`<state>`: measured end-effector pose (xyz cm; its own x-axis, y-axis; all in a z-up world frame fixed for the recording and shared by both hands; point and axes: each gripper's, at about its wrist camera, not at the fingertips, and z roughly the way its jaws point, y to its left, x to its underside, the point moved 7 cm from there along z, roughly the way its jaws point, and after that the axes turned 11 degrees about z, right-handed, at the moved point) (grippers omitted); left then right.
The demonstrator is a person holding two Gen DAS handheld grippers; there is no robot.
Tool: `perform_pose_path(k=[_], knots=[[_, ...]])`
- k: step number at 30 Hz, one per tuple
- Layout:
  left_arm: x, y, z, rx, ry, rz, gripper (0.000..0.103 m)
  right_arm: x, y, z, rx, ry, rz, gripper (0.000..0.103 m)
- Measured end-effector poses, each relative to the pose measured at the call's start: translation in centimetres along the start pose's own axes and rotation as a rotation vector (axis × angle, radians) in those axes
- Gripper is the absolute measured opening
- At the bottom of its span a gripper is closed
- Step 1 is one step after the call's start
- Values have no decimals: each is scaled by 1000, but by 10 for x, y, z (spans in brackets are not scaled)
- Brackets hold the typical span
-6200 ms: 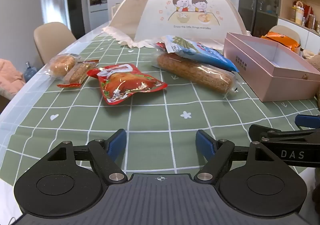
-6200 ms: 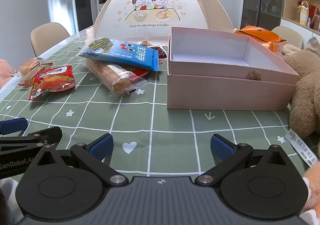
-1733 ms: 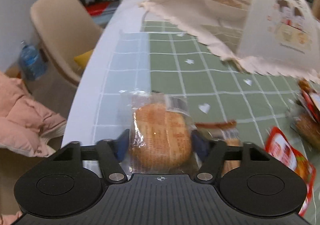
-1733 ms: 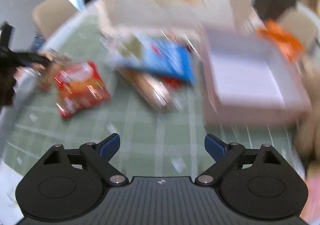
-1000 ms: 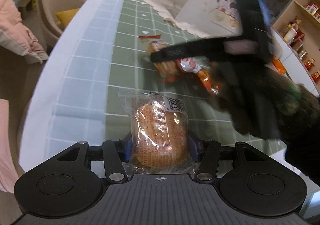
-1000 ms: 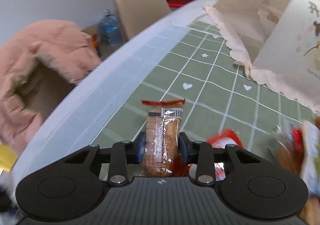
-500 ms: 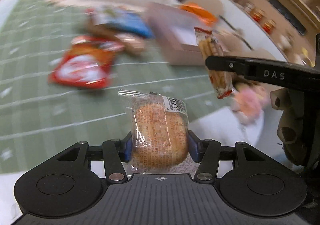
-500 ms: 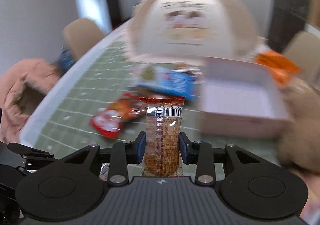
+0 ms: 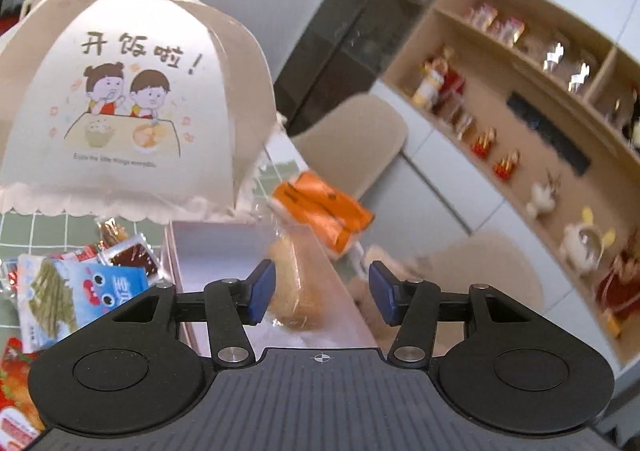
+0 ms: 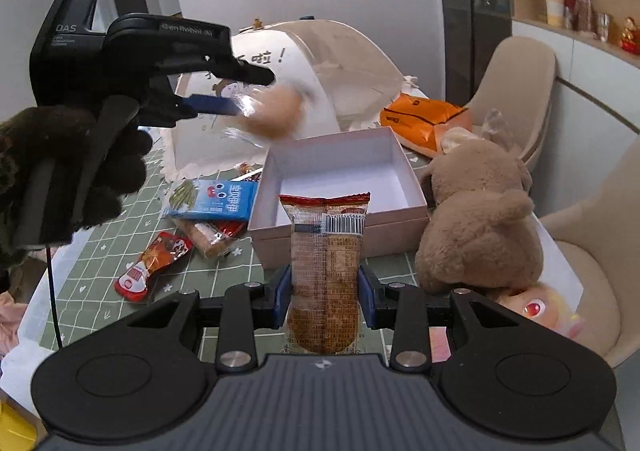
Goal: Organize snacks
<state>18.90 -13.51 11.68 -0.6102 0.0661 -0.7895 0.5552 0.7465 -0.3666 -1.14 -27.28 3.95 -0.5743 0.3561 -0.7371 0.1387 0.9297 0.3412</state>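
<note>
My left gripper (image 9: 322, 293) is open above the pink box (image 9: 208, 247). A wrapped round bun (image 9: 296, 287) is blurred between and below its fingers, free of them. In the right wrist view the left gripper (image 10: 240, 91) hangs over the pink box (image 10: 340, 171), with the bun (image 10: 272, 111) blurred in the air just off its tips. My right gripper (image 10: 323, 297) is shut on a long wrapped pastry (image 10: 326, 275), held upright in front of the box.
A blue seaweed packet (image 10: 216, 201), a wrapped roll (image 10: 206, 237) and a red packet (image 10: 154, 265) lie left of the box on the green checked cloth. A food cover (image 10: 320, 75) stands behind. An orange bag (image 10: 424, 117) and a teddy bear (image 10: 480, 211) are at the right.
My left gripper has opened over the pink box and let go of the bun. My right gripper has come nearer the box, still holding the pastry.
</note>
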Motion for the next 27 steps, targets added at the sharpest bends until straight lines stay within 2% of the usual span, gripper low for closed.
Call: perform_pose_path(k=[2,4,6,10,11,13,15,17,20,22,24,27], knots=[[13,7,-10,14,-15,4,56,4,-3,7,0,9,17,35],[32,17,-21,-24,4,6,56,6,-7,13,3,26,36,35],[63,34,-40,-78,43,-10,56,-2,-8,16,13,7,32,35],[122,74,-66,-198,132,-115,56,-71,5,27,-48,-75,41,35],[128,81,-72,-223,136,-131,56,-91,7,35,-47,-93,55,40],[138,93,-91,-284,127,-148,56,-127,8,59,-3,-110,88,82],[145,103,-111,-329,123,-144,56,-143,13,90,40,-71,89,82],[153,110,-128,-364,134,-133,56,-139,34,115,16,-28,54,82],[168,124,-142,-387,171,-159,56,-109,78,146,-67,57,-12,82],[180,129,-145,-372,204,-175,56,-87,113,168,-145,136,-36,82],[191,134,-149,-348,240,-175,56,-69,145,191,-187,198,-59,82],[193,137,-154,-319,267,-142,56,-69,178,225,-172,233,-92,79]])
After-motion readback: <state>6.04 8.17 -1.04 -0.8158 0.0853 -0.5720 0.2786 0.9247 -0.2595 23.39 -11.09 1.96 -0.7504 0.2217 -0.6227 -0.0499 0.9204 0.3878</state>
